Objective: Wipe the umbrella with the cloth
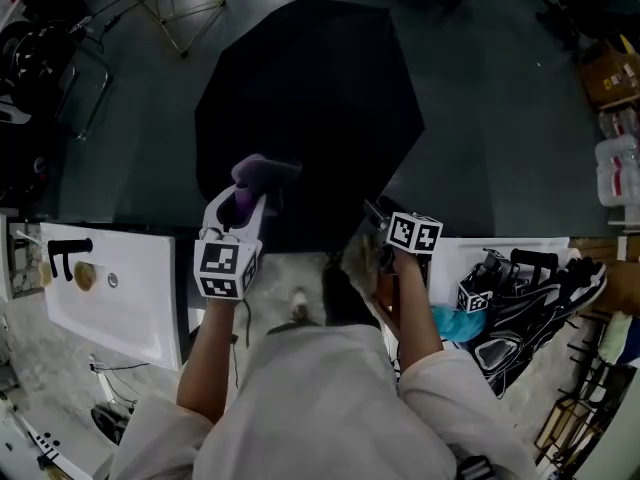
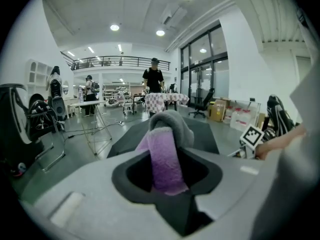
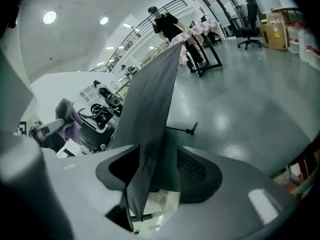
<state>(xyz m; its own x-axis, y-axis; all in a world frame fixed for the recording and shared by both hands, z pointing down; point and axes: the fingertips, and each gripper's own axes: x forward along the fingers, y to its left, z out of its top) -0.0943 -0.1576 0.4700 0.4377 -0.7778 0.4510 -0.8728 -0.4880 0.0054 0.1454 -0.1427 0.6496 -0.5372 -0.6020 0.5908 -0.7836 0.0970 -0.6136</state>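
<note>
Umbrella (image 1: 310,108) open, cloth (image 2: 165,156) in left gripper (image 1: 248,200)

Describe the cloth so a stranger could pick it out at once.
Find the big black open umbrella on the grey floor. At its near edge, the left gripper grips the cloth. Nothing else nearby is soft, purple and grey.

Nothing legible anywhere: the cube (image 1: 222,269) on the left hand-held gripper (image 1: 243,206) bears only black-and-white square markers.
</note>
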